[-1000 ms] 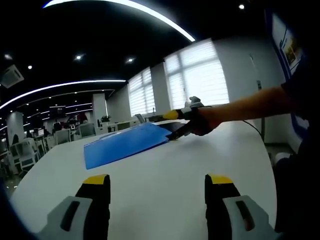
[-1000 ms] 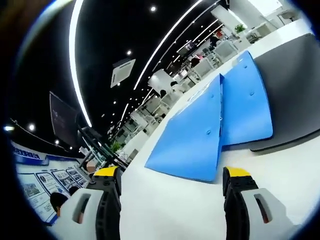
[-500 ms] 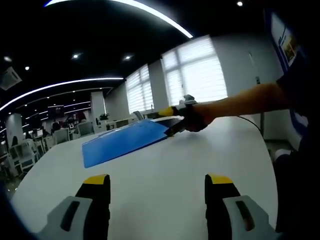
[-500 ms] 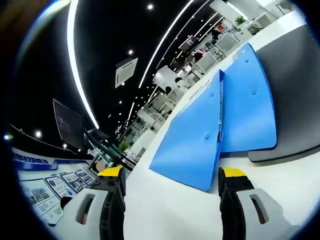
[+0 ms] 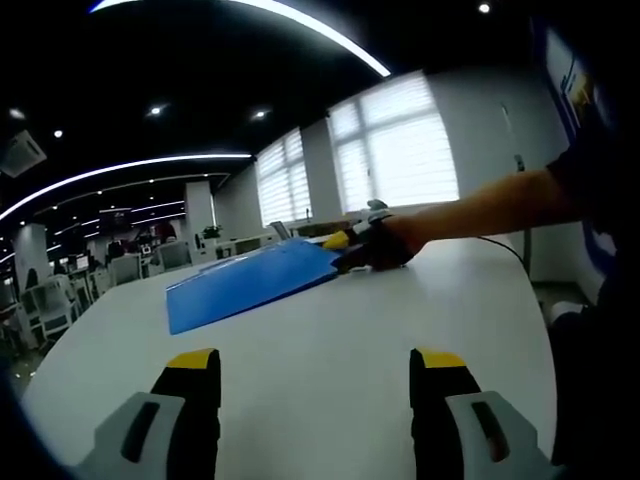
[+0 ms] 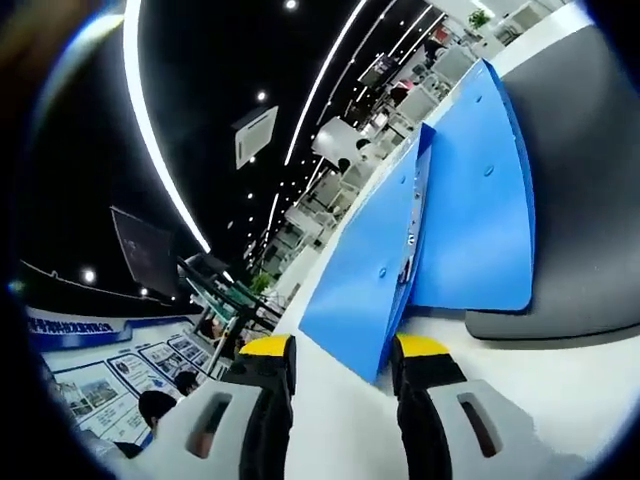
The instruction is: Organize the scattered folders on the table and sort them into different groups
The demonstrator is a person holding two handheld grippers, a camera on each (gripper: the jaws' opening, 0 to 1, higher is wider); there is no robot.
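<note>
My right gripper [image 6: 335, 352] has narrowed its jaws since a second ago and now brackets the near corner of the top blue folder [image 6: 375, 270], not visibly clamped. That folder lies on a second blue folder [image 6: 480, 215] and a grey folder [image 6: 580, 190] on the table [image 5: 330, 340]. My left gripper [image 5: 315, 365] hangs open over bare tabletop. I judge a lift comes next.

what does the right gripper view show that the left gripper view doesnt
The right gripper view looks along the right hand-held gripper, whose jaws stand close on either side of the near corner of the top blue folder. It also reveals a second blue folder beneath it and a grey folder under both.

The left gripper view has the left hand-held gripper open over bare white table, the person's forearm, and the blinds-covered windows.

Both share the blue folders, the table and the right hand-held gripper.
</note>
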